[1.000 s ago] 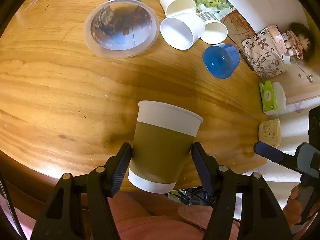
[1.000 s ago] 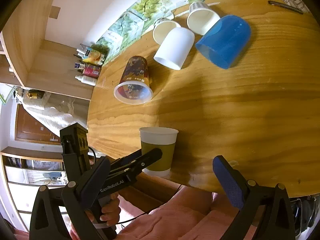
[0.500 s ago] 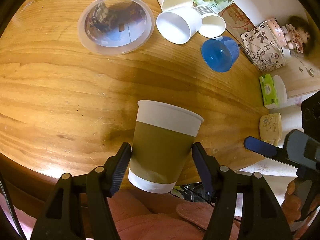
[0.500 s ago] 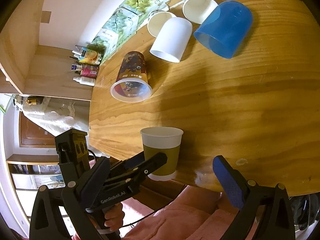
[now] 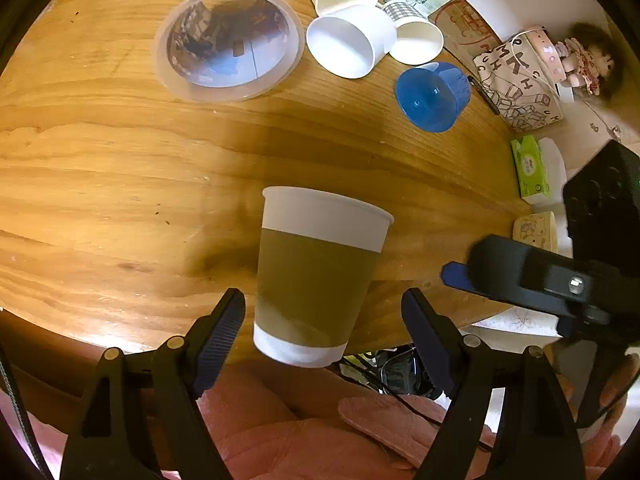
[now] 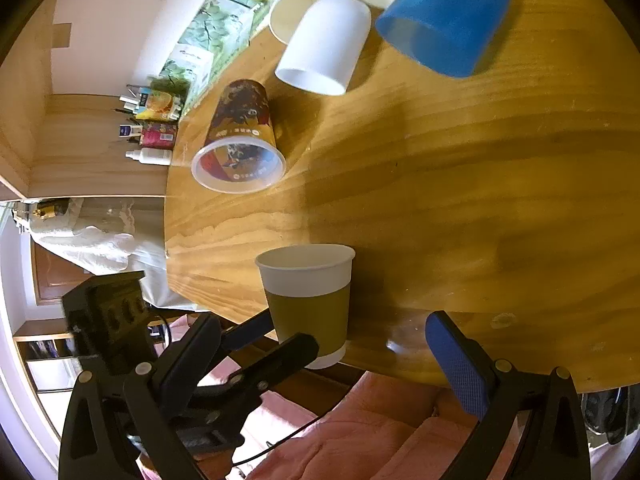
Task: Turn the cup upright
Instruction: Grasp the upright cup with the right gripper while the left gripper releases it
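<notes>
An olive and white paper cup (image 5: 316,280) stands upright at the near edge of the wooden table (image 5: 120,184). It also shows in the right wrist view (image 6: 308,300). My left gripper (image 5: 324,324) is open, with its fingers on either side of the cup and small gaps to it. My right gripper (image 6: 372,344) is open and empty, to the right of the cup near the table edge; it shows in the left wrist view (image 5: 520,272).
Lying on their sides at the back are a clear printed plastic cup (image 5: 228,40), a white cup (image 5: 348,44), two more paper cups (image 5: 416,36) and a blue cup (image 5: 432,96). A patterned bag (image 5: 516,80) and a tissue pack (image 5: 532,168) are at right.
My left gripper has opened and let go of the cup, which stands on the table. My right gripper has moved closer to the cup.
</notes>
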`<action>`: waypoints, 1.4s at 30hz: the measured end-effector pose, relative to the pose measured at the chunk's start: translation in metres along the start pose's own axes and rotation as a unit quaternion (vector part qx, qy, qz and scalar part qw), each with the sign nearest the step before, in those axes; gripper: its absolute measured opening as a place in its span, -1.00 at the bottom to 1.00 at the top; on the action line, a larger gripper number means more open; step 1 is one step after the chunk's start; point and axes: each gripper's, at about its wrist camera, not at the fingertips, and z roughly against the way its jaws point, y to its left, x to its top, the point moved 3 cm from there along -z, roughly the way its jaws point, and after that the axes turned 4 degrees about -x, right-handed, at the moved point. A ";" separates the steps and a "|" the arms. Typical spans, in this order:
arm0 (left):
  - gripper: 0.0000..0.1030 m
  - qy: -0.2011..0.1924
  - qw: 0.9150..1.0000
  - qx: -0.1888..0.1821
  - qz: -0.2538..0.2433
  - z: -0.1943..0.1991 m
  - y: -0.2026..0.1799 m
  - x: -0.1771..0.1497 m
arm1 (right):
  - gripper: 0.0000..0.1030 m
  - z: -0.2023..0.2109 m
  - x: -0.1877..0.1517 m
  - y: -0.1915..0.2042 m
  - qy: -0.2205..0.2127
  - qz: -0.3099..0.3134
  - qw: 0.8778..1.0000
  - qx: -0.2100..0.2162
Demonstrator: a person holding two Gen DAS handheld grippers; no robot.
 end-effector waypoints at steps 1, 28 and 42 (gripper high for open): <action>0.62 0.000 1.000 0.000 -0.001 0.002 0.001 0.000 | 0.96 -0.002 0.000 0.000 0.002 -0.001 1.000 0.000; 0.62 0.034 0.999 0.021 -0.035 0.041 0.041 -0.010 | 0.84 -0.060 0.004 0.020 0.017 -0.045 0.998 -0.044; 0.62 0.057 0.995 0.025 -0.071 0.056 0.059 -0.006 | 0.40 -0.073 0.004 0.035 -0.008 -0.066 0.995 -0.067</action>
